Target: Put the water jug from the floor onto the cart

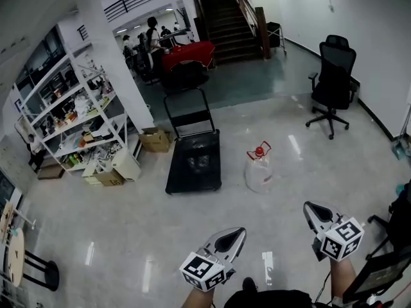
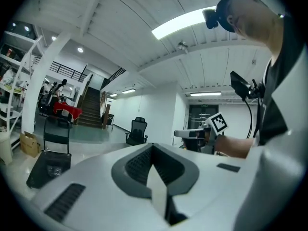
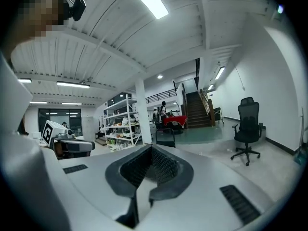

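The black flat platform cart (image 1: pixel 194 162) stands on the glossy grey floor (image 1: pixel 115 236). The left gripper (image 1: pixel 231 239) has its 2 jaws pressed together, empty. The clear plastic water jug with red cap (image 1: pixel 259 170) stands upright on the floor beside the cart, apart from it. The right gripper (image 1: pixel 314 210) is likewise closed and empty.

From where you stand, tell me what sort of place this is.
Probably a lab or workshop hall in an office building: crammed open shelves, a flat cart and an office chair.
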`<move>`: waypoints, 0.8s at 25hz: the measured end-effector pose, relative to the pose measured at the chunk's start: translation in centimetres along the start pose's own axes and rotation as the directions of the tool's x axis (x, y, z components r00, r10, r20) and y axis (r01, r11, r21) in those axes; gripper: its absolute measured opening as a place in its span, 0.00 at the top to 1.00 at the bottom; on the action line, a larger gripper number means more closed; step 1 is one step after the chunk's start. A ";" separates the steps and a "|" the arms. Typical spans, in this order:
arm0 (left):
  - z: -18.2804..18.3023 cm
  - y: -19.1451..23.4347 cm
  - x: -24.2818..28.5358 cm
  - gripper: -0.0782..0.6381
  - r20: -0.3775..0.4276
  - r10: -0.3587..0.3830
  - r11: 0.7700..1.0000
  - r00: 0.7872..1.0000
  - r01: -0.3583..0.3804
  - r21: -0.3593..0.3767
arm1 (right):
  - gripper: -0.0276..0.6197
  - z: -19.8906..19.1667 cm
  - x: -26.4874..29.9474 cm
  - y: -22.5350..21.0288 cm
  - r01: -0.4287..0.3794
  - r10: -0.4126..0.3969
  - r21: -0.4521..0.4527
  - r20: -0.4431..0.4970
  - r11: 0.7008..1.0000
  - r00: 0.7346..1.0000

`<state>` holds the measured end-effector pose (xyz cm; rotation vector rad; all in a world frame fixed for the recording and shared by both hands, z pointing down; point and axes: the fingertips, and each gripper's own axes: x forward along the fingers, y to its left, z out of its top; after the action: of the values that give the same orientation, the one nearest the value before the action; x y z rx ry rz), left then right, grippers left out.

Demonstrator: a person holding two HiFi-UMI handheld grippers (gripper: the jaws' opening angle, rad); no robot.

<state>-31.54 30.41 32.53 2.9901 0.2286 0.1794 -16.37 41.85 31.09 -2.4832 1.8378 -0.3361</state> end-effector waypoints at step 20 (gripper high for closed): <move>6.4 20.2 24.6 0.89 -0.019 0.045 0.998 0.999 -0.044 0.035 | 0.96 6.9 22.9 -19.6 -0.050 0.049 0.041 0.026 0.998 0.998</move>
<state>-3.76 13.75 31.86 3.0304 0.1690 0.2122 9.75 25.30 30.86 -2.3990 1.8594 -0.3363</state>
